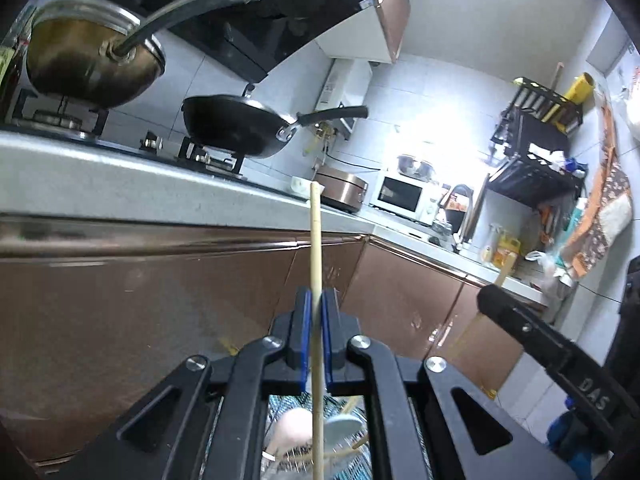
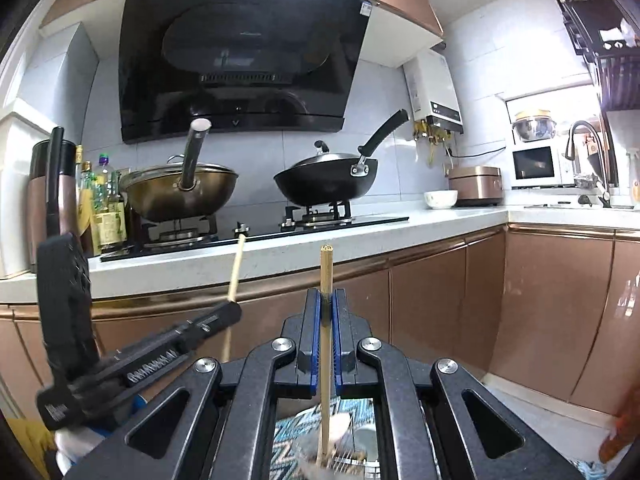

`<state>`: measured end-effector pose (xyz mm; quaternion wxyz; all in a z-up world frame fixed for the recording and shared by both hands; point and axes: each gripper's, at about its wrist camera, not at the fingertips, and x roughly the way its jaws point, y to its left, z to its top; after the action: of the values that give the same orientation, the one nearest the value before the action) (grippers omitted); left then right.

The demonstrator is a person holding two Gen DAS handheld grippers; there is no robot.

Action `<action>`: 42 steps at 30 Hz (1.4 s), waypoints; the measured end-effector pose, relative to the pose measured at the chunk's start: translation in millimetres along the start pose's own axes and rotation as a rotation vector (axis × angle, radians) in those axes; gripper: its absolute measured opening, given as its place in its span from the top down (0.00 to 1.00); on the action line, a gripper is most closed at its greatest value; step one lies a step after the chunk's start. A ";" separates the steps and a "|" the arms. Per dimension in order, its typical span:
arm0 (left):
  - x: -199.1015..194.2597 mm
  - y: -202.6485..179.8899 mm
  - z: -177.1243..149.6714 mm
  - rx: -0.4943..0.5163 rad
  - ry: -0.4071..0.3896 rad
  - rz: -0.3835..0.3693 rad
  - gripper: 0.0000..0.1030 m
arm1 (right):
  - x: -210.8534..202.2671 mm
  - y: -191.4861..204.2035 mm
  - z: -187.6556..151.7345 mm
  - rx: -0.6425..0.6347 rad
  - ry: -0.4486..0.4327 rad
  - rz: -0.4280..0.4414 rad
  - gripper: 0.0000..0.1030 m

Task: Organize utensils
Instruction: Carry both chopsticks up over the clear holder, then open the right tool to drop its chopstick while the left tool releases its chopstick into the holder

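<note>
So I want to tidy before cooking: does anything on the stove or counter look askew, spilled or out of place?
Nothing stands out. The brass-coloured pot and the black wok sit squarely on their burners, the white bowl stands upright on the counter, and no spill shows.

Each pale wooden chopstick (image 1: 316, 264) (image 2: 325, 280) sits between the blue pads of black tongs (image 1: 317, 300) (image 2: 326, 300). The worktop (image 2: 280, 248) is white above glossy copper-brown cabinet doors (image 2: 552, 312). One wok (image 2: 180, 192) is bronze-gold, the other pan (image 2: 326, 184) black, like the range hood (image 2: 240, 60). The wall tiles (image 2: 480, 60) are pale grey-white, and the cloth (image 2: 288, 432) below has a blue-and-white zigzag.
</note>
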<state>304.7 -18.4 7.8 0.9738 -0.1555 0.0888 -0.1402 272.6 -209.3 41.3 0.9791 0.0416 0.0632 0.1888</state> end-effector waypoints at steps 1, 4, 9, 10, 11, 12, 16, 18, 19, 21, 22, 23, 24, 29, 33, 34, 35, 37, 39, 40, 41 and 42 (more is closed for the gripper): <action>7.1 1.1 -3.1 0.002 -0.001 0.009 0.95 | 3.6 -1.8 -1.1 -0.003 -0.003 -0.004 0.95; 31.0 7.2 -14.9 -0.004 -0.001 0.034 0.95 | 16.8 -6.8 -11.5 -0.025 -0.006 -0.026 0.95; 55.9 6.9 -40.2 0.021 -0.025 0.070 0.95 | 37.7 -19.1 -38.3 -0.024 0.032 -0.036 0.95; 59.3 6.5 -47.4 0.026 -0.034 0.077 0.95 | 40.5 -21.1 -45.1 -0.020 0.040 -0.038 0.95; 61.5 5.8 -52.1 0.029 -0.039 0.084 0.95 | 42.4 -22.9 -49.9 -0.015 0.047 -0.036 0.95; 64.2 6.1 -57.9 0.030 -0.046 0.094 0.95 | 45.0 -24.7 -55.4 -0.008 0.056 -0.035 0.95; 73.1 7.4 -83.4 0.058 -0.093 0.165 0.95 | 53.4 -27.9 -76.6 -0.010 0.089 -0.044 0.95; 74.4 7.3 -94.1 0.074 -0.106 0.196 0.95 | 55.4 -30.3 -83.4 -0.002 0.099 -0.045 0.95; 75.3 7.8 -99.8 0.080 -0.112 0.210 0.95 | 56.6 -31.9 -88.0 0.000 0.107 -0.050 0.95; 74.9 7.5 -109.9 0.095 -0.132 0.235 0.95 | 57.1 -34.4 -93.5 0.002 0.116 -0.056 0.95; 74.4 6.6 -114.0 0.102 -0.137 0.240 0.95 | 57.4 -35.7 -97.6 0.002 0.123 -0.059 0.95; 73.7 6.5 -116.1 0.105 -0.137 0.241 0.95 | 57.3 -35.9 -100.6 0.001 0.128 -0.062 0.95; 72.1 6.3 -118.8 0.106 -0.138 0.240 0.95 | 56.9 -36.5 -104.0 0.001 0.134 -0.064 0.95; 63.9 3.4 -122.2 0.117 -0.123 0.229 0.84 | 52.6 -39.4 -108.9 0.009 0.155 -0.069 0.79; 50.3 3.7 -119.0 0.115 -0.104 0.219 0.74 | 42.9 -40.0 -106.5 0.017 0.159 -0.083 0.72; 44.5 3.2 -118.2 0.113 -0.093 0.215 0.73 | 40.3 -39.9 -105.1 0.021 0.160 -0.085 0.72; 39.1 2.9 -117.0 0.112 -0.087 0.213 0.71 | 36.8 -39.0 -103.2 0.022 0.161 -0.088 0.72; 25.1 2.1 -114.0 0.112 -0.074 0.212 0.66 | 27.1 -35.9 -98.9 0.015 0.160 -0.100 0.70; 9.8 0.2 -108.0 0.117 -0.046 0.224 0.60 | 19.0 -33.2 -94.9 0.014 0.160 -0.112 0.67; 1.4 -1.9 -103.9 0.126 -0.024 0.238 0.56 | 14.4 -30.7 -93.1 0.014 0.168 -0.127 0.64; -8.7 -3.7 -99.5 0.133 -0.006 0.243 0.54 | 9.0 -27.5 -91.6 0.012 0.181 -0.144 0.62; -15.8 -4.7 -96.2 0.140 0.009 0.252 0.52 | 4.6 -24.8 -90.7 0.009 0.190 -0.157 0.61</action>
<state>267.7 -44.7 -78.7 0.9918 -0.0742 0.1018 -0.0234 273.2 -225.2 -51.5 0.9803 0.0228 0.1595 0.1142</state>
